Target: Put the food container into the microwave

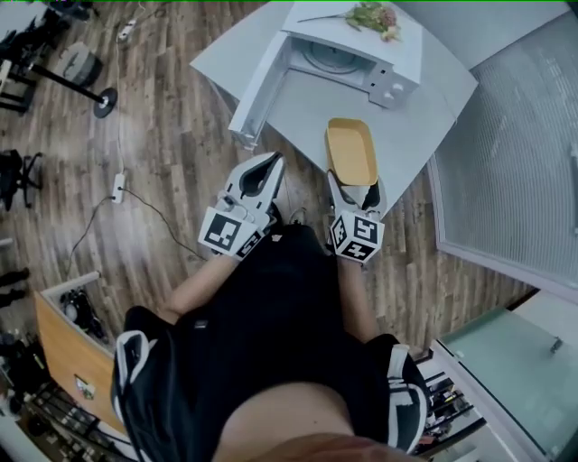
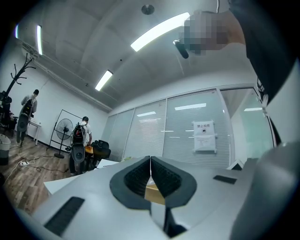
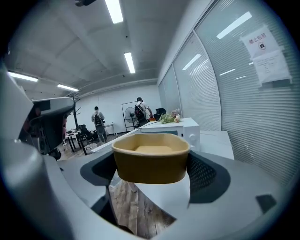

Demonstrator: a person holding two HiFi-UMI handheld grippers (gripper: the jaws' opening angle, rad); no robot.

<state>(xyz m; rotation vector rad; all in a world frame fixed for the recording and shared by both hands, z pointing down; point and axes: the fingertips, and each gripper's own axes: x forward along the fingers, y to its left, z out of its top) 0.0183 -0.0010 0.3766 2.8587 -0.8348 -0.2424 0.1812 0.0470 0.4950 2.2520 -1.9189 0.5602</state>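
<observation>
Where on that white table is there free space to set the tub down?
Bare tabletop lies in front of the microwave, between its open door and the table edge by the glass wall. Crowded: the microwave's top, where greens lie.

The person holds both forearms (image 1: 193,289) out in front of the body, each hand on a gripper that points forward, the two side by side and near each other with their marker cubes (image 1: 233,233) facing up. The left gripper (image 1: 273,163) has its jaws pressed together with nothing between them, the dark pads (image 2: 135,178) meeting along one line. The right gripper (image 1: 355,186) has its jaws spread wide and clamped on the near end of the food container (image 3: 151,164), which it carries level.
</observation>
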